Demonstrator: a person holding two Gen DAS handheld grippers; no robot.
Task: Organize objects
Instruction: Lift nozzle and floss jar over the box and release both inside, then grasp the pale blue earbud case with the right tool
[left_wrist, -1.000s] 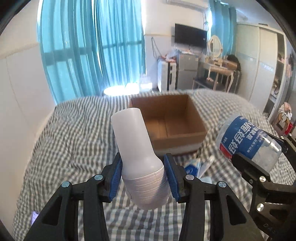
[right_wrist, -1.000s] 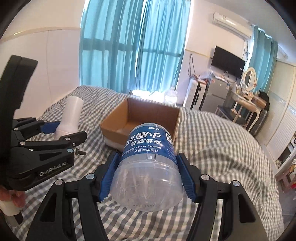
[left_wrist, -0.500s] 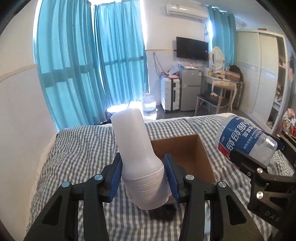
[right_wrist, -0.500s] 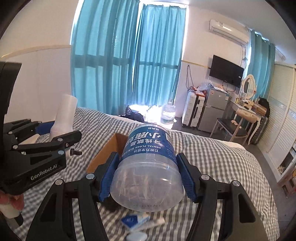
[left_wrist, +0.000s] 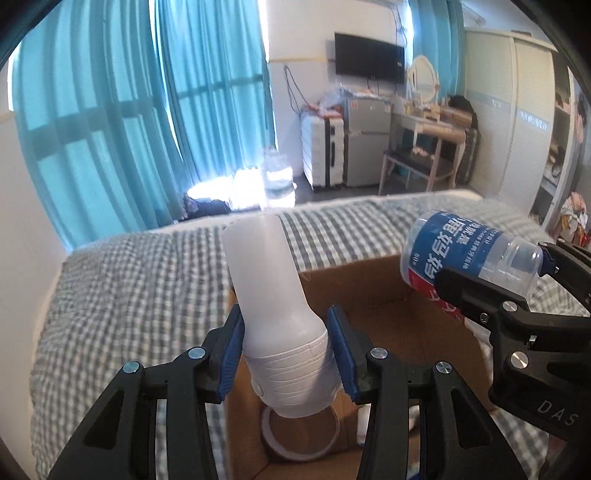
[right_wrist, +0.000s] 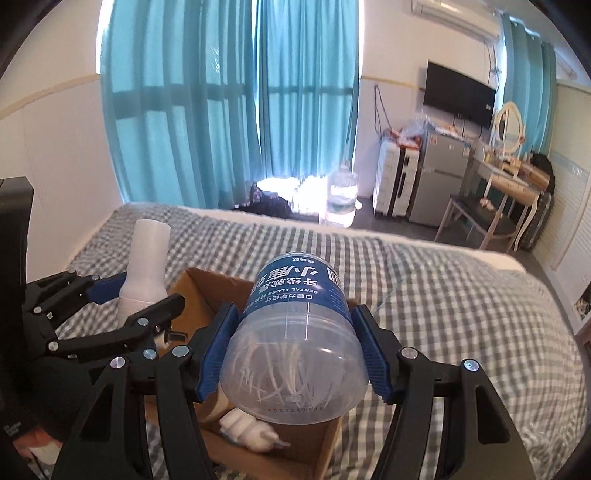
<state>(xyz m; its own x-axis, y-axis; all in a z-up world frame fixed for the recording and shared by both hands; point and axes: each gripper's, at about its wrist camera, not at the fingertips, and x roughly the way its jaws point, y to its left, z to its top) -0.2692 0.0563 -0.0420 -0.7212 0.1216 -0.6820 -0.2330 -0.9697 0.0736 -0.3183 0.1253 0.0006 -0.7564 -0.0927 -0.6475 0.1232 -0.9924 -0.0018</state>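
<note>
My left gripper (left_wrist: 286, 349) is shut on a white plastic bottle (left_wrist: 275, 314), held over the left part of an open cardboard box (left_wrist: 399, 314). My right gripper (right_wrist: 291, 354) is shut on a clear dental floss jar (right_wrist: 295, 339) with a blue label, held over the same box (right_wrist: 199, 291). The jar (left_wrist: 469, 254) and right gripper also show at the right of the left wrist view. The white bottle (right_wrist: 146, 269) and left gripper show at the left of the right wrist view. A tape roll (left_wrist: 299, 432) and a white item (right_wrist: 247, 432) lie inside the box.
The box sits on a bed with a grey checked cover (right_wrist: 443, 295). Beyond the bed are teal curtains (left_wrist: 110, 122), a white suitcase (left_wrist: 321, 151), a small fridge (left_wrist: 365, 144), a dressing table (left_wrist: 428, 125) and a wardrobe (left_wrist: 528, 122).
Both grippers have moved forward and now hang over the box with their objects still held. The box now fills the lower part of both views and its contents show.
</note>
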